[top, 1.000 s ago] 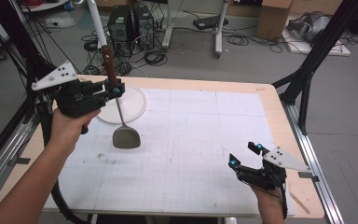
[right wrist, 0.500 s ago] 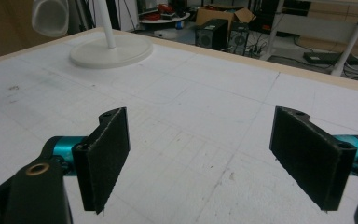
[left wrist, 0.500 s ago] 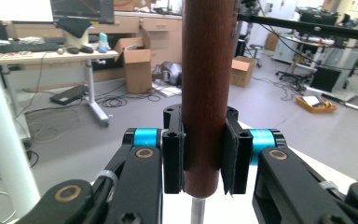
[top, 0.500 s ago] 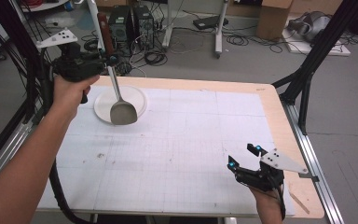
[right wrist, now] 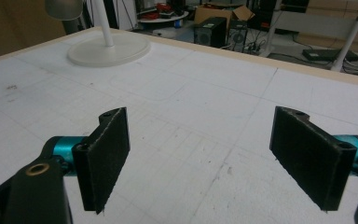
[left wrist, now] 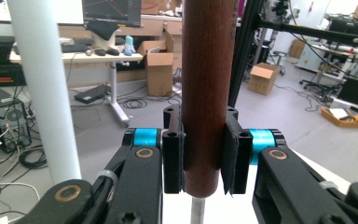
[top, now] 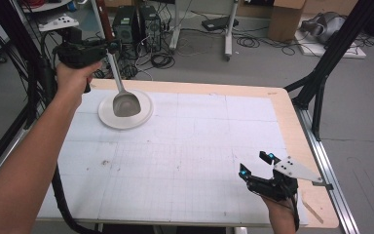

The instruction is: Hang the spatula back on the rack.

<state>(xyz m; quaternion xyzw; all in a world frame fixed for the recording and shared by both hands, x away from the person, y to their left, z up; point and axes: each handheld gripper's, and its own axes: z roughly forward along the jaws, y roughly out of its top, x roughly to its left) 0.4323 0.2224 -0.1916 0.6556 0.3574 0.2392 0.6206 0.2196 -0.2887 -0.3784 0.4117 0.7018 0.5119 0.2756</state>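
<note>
Left claw (left wrist: 200, 161) pinching spatula (top: 119, 87) handle.
Blade hangs below it over plate (top: 143, 117); right claw (right wrist: 205, 163) spread above surface (top: 199, 146).

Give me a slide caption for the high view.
Left gripper holds a spatula upright over the white plate; right gripper waits open.
</note>
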